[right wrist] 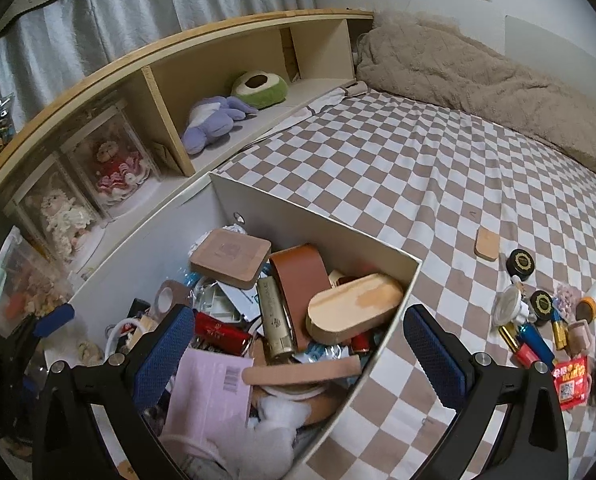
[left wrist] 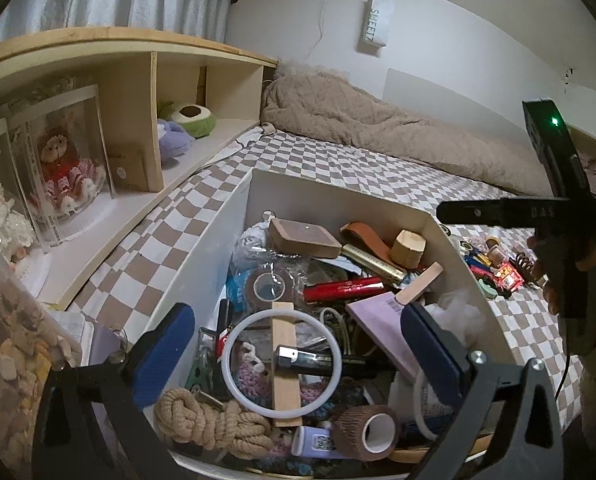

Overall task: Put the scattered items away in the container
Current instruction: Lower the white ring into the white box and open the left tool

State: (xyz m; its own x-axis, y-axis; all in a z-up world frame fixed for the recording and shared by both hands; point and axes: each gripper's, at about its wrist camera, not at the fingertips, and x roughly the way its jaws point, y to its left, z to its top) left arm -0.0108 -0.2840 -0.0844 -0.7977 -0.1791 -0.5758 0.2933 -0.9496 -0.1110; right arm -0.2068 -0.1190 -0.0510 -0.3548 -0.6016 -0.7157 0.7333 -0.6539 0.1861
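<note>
Checkered bed [right wrist: 438, 168], shelf [right wrist: 226, 80] alongside

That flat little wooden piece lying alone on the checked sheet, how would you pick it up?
The wooden piece lies flat, clear of the other clutter. I'd come straight down with the open right gripper and pinch its two long edges, the narrower way across.

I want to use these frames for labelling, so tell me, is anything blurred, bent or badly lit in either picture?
Left wrist view: dim and bluish, fisheye bends the shelf, black corners, box contents sharp. Right wrist view: same curve on the shelf, small items on the checkered sheet soft near the right edge.
</note>
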